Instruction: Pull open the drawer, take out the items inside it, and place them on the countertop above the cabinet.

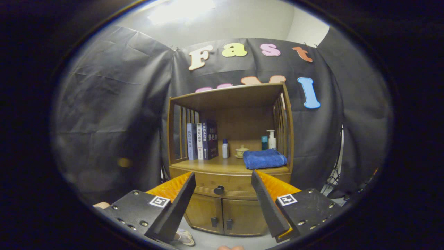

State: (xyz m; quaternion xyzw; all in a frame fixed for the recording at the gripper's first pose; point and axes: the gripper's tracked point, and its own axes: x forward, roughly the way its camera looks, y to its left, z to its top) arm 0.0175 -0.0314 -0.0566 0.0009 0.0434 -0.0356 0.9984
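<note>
The drawer (222, 185) is shut, set in the cabinet (229, 166) just under the countertop (222, 166) and above the two lower doors (225, 215). Its dark knob (219, 190) sits at the middle of the drawer front, straight ahead of the gripper (223, 180) and framed in the gap between the two fingers, a touch left of the gap's centre and still apart from both. The drawer front runs left to right across the line of approach, so the pull should come straight back toward the near side.

The gripper is spread wide and holds nothing; neither finger touches the cabinet. By my reading the next move is a short advance onto the knob, then closing on it. Nothing stands between the fingers and the knob.

On the countertop, at the left, three books (202, 140) stand upright. Right of them is a small bottle (225, 148), then a small lidded pot (240, 151). A folded blue towel (264, 158) lies at the right front, with a teal bottle (264, 142) and a white pump bottle (271, 139) behind it. Bare counter lies at the front middle, between books and towel, which looks the likeliest spot for the drawer's contents. What lies inside cannot be told yet.
</note>
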